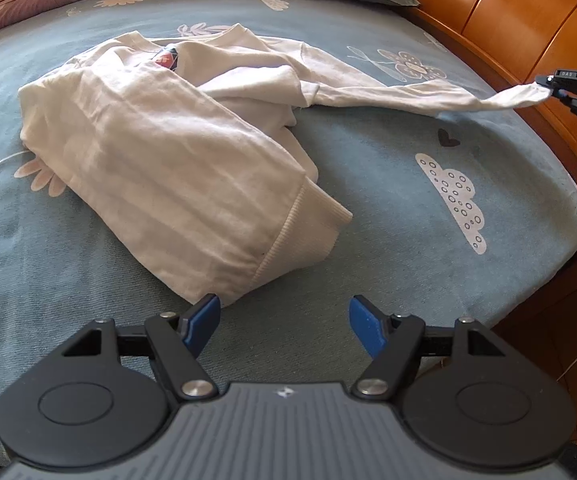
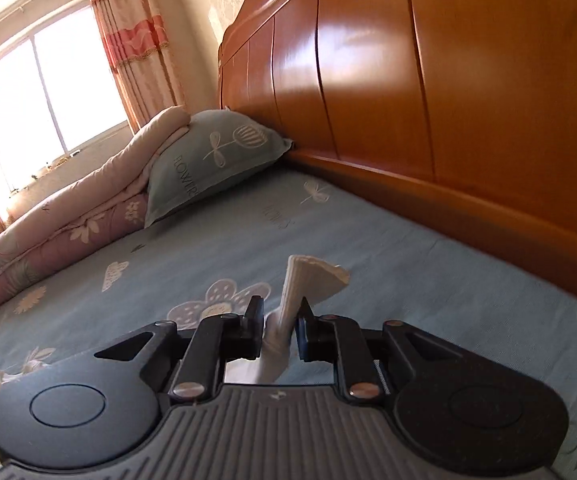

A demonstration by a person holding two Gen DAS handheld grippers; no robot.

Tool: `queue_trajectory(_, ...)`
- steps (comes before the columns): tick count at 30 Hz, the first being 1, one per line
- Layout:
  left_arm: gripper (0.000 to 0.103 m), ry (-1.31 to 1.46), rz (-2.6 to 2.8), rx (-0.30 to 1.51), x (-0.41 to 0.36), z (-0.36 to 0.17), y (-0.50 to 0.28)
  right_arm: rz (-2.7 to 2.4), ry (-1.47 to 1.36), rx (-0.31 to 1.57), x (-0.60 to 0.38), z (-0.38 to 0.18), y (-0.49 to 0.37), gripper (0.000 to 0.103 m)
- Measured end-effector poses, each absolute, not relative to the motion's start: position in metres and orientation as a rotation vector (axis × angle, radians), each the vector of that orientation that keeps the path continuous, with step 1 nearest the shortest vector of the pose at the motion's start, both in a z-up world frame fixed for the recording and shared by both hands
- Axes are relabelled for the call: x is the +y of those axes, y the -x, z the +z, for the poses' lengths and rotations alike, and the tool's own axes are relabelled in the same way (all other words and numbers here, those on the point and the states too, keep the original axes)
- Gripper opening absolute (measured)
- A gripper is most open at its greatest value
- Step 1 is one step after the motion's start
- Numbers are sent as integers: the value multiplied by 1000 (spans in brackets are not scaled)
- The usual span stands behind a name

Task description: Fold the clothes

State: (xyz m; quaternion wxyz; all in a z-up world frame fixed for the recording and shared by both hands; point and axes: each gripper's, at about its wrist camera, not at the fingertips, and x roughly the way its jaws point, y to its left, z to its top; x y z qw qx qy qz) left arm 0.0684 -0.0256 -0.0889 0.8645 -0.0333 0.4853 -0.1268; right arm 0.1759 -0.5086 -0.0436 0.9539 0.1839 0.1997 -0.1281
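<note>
A cream long-sleeved sweatshirt [image 1: 156,152] lies crumpled on the blue patterned bed sheet [image 1: 388,184]; its ribbed hem points toward me. One sleeve [image 1: 408,94] is stretched out to the right. My right gripper [image 1: 556,84] is shut on that sleeve's cuff at the right edge of the bed. In the right wrist view the ribbed cuff [image 2: 308,280] sticks up between the closed fingers of the right gripper [image 2: 280,320]. My left gripper [image 1: 284,320] is open and empty, just in front of the hem.
An orange wooden headboard [image 2: 408,80] runs along the right side of the bed. A blue pillow [image 2: 212,160] and a folded floral quilt [image 2: 68,232] lie at the far end. A window with curtains [image 2: 48,80] is beyond.
</note>
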Motion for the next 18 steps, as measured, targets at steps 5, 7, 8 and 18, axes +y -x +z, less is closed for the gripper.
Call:
queue_trajectory(5,72,71,-268,1015,-26,-89,-69,-327,-349,364,-534,-24,-178,18)
queue_trajectory(7,72,73,-266,1016,-26,-89,-69,-322,-373,376,-542,-25,-178,19)
queue_trajectory(8,72,73,-266,1017,-26,-89,-69,-294,-389,401,-543,-28,-180,21)
queue_trajectory(18,72,76,-287,1007,-29,-83,-73,105,-258,647,-435,-78,-244,35)
